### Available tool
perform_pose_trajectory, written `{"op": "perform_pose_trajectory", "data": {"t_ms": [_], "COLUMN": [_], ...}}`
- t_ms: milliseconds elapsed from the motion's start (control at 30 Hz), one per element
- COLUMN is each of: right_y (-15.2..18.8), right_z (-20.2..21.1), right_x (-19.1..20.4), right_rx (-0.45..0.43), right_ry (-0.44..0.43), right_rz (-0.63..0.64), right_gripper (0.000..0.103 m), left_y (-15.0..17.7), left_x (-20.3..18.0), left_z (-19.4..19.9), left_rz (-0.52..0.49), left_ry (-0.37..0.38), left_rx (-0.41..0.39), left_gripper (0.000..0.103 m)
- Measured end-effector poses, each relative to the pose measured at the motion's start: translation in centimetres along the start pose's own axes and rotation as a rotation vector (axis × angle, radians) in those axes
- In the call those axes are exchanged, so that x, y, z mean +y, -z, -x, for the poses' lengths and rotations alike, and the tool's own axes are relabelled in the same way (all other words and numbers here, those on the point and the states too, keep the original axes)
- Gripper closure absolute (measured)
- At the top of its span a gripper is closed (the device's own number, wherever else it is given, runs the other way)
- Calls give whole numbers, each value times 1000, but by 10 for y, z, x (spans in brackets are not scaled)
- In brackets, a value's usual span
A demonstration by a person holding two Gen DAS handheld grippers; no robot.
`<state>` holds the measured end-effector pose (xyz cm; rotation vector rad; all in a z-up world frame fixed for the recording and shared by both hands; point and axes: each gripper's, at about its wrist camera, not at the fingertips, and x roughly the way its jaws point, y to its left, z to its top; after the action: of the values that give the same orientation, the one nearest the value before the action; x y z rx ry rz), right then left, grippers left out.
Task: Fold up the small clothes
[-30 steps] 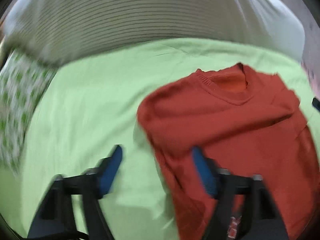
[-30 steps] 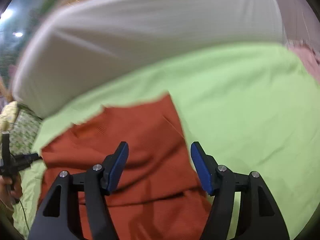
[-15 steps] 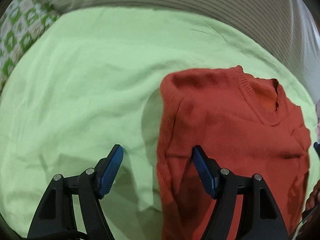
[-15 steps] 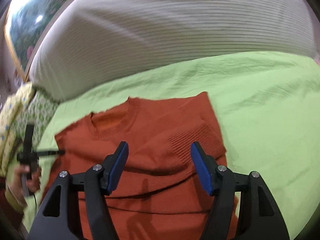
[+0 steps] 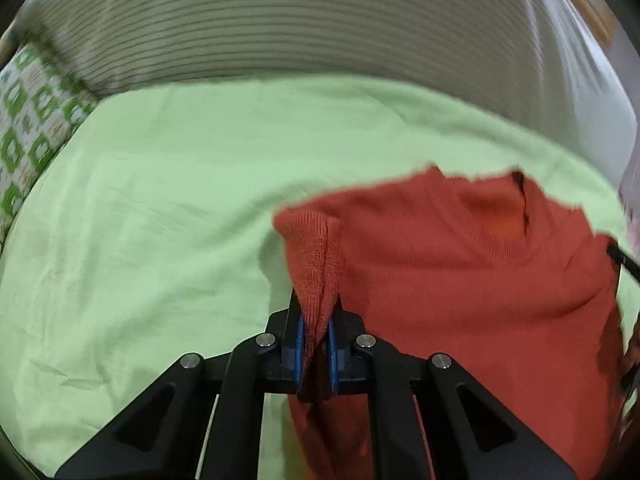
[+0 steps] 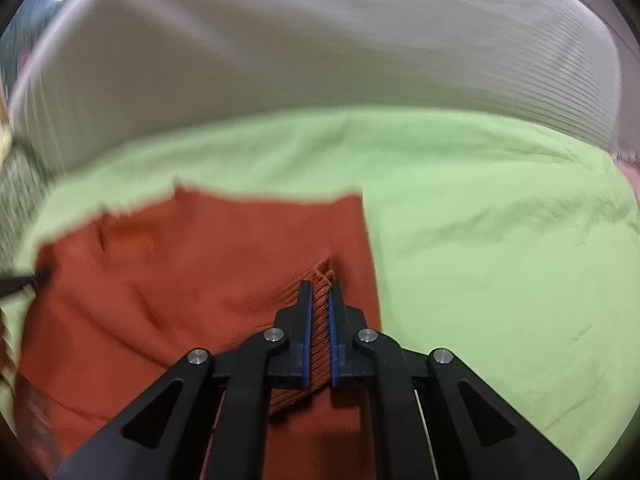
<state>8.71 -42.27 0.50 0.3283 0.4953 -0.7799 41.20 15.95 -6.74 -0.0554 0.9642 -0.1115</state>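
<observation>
We have the red sweater [image 5: 460,280] lying on the light green bed sheet [image 5: 160,220], its neckline pointing toward the grey striped pillow [image 5: 280,24] at the head of the bed. Taking the sweater as our landmark: our left gripper [image 5: 316,340] sits at its left edge, jaws pressed together on a pinched-up ridge of knit near the shoulder. Our right gripper [image 6: 319,336] sits near its right edge, jaws clamped on a bunch of ribbed fabric, probably a cuff or hem folded onto the body. We judge we are holding both sides at once so the garment can be lifted evenly and folded without skewing. The neckline [image 6: 120,236] lies beyond our right gripper, to its left, and a patterned green-and-white cloth [image 5: 28,120] lies well left of the sweater, beside the pillow.
</observation>
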Motion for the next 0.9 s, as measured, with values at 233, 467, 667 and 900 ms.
{"op": "perform_pose_trajectory", "data": {"t_ms": [233, 467, 667, 900], "right_y": [4, -3, -4, 8], "right_z": [-11, 50, 32, -8], "right_x": [5, 45, 132, 277], "right_rx": [105, -83, 5, 126], "right_ry": [67, -102, -356, -563], "right_rz": [3, 33, 185, 443], "right_gripper": [70, 40, 40, 40], "left_y": [6, 41, 104, 142], "left_x": [25, 57, 46, -10], "left_z": [6, 69, 111, 92], "left_rz": [39, 168, 264, 131], "left_ry": [-28, -20, 55, 26], "left_rx": [36, 29, 10, 33], "left_gripper": [85, 61, 38, 34]}}
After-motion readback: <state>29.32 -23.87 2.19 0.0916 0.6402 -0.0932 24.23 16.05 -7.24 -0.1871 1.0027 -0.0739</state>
